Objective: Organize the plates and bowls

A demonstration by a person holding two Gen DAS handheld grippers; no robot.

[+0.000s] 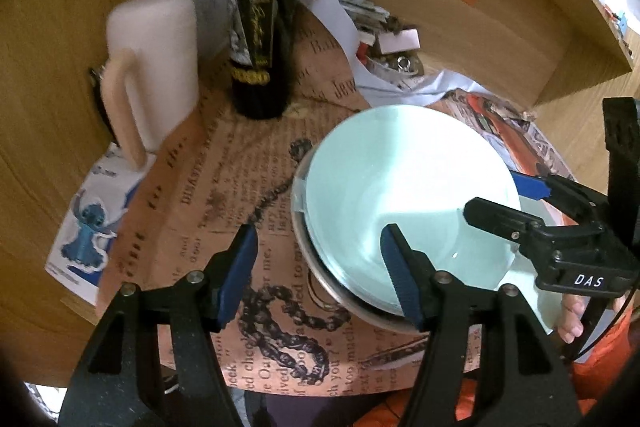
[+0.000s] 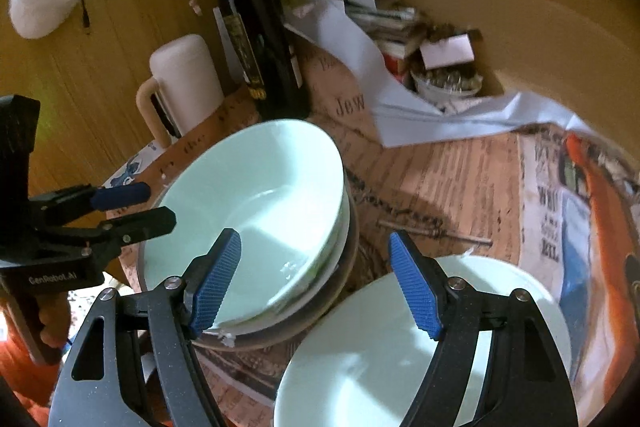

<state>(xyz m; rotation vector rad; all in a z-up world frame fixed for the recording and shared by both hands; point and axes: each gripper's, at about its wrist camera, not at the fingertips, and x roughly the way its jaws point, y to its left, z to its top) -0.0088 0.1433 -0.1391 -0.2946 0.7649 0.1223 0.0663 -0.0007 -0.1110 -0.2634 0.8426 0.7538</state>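
A pale green bowl (image 1: pixel 400 187) sits tilted on top of a stack of bowls with a grey bowl (image 1: pixel 352 303) at the bottom; the stack also shows in the right wrist view (image 2: pixel 256 203). A pale green plate (image 2: pixel 400 351) lies on the table to the right of the stack. My left gripper (image 1: pixel 320 275) is open, its right finger over the bowl's near rim, its left finger outside it. My right gripper (image 2: pixel 316 283) is open above the gap between stack and plate; it shows at the right of the left wrist view (image 1: pixel 508 195).
A dark wine bottle (image 1: pixel 260 27) and a white mug (image 1: pixel 156 67) stand behind the stack on a round table covered in newspaper (image 1: pixel 224 163). Crumpled papers and a small box (image 2: pixel 444 67) lie at the back. A Stitch sticker sheet (image 1: pixel 88 227) lies at the left edge.
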